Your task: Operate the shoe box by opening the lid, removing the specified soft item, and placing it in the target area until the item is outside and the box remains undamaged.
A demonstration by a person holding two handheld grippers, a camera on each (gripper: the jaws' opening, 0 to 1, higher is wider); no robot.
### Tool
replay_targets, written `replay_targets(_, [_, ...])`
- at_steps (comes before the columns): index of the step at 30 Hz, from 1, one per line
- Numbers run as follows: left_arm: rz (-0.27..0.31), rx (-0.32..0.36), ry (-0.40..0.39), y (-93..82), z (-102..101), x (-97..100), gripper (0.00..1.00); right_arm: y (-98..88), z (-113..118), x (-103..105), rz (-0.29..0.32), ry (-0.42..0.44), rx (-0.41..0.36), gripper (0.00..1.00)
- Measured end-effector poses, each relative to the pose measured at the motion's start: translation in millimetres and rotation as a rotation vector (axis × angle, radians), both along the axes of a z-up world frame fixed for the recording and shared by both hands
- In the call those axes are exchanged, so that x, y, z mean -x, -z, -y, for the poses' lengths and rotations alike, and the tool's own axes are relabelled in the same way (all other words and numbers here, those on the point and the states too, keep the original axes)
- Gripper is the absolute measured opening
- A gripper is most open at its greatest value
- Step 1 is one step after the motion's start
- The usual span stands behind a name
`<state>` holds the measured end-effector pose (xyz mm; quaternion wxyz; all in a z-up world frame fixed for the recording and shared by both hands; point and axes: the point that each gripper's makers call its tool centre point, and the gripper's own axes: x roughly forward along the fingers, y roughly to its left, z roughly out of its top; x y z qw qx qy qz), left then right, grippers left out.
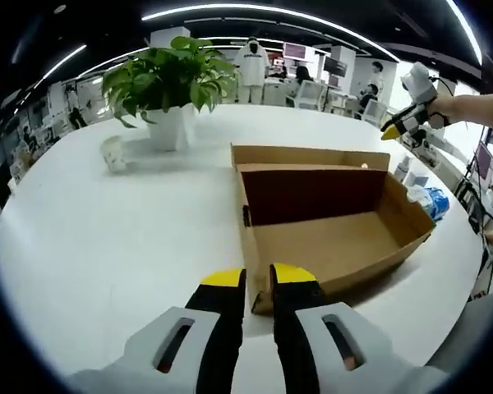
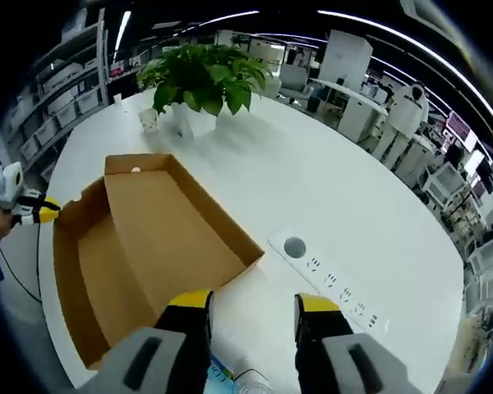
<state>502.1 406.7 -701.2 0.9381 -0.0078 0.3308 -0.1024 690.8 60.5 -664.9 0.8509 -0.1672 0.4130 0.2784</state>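
The box [image 1: 329, 222] lies open on the white bench [image 1: 107, 246], brown cardboard, its lid folded back flat behind it. Its inside shows bare cardboard in both views; the soft item cannot be made out in either. In the right gripper view the box [image 2: 148, 246] sits left of centre, with its far end towards a plant.

The left tongs [image 1: 258, 283] hover just before the near corner of the box, the two yellow-tipped jaws close together with only a thin gap between them, nothing held. The right tongs [image 2: 255, 308] hang above the bench beside the long wall of the box, jaws set well apart, nothing between them. In the left gripper view the right tongs [image 1: 398, 125] show at the upper right, above the far end of the box, carried by a person's arm; in the right gripper view the left tongs [image 2: 34, 212] show at the left edge beside the box.

A potted plant [image 1: 168, 86] in a white pot stands beyond the box, with a small white cup [image 1: 115, 153] near it. A white power strip [image 2: 329, 279] lies flat in the bench just beside the box in the right gripper view. Crumpled plastic [image 1: 427, 201] lies off the far side of the box.
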Motion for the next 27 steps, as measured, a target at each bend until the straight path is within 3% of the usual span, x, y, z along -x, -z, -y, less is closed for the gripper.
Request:
replay_targets(11, [0.003,-0.004,-0.105,3.1,-1,-0.6,0.02,15.8,-7,-5,-0.019,0.049,-0.035,0.33])
replay_targets(24, [-0.01,-0.012,-0.123,4.8,-3,0.5,0.01,46.6,-16,-14,-0.075,0.141,-0.091,0.29])
replay_targets(27, [-0.014,-0.015,-0.126,5.0,-3,0.4,0.01,53.6,-19,-16,-0.058,0.136,-0.069,0.22])
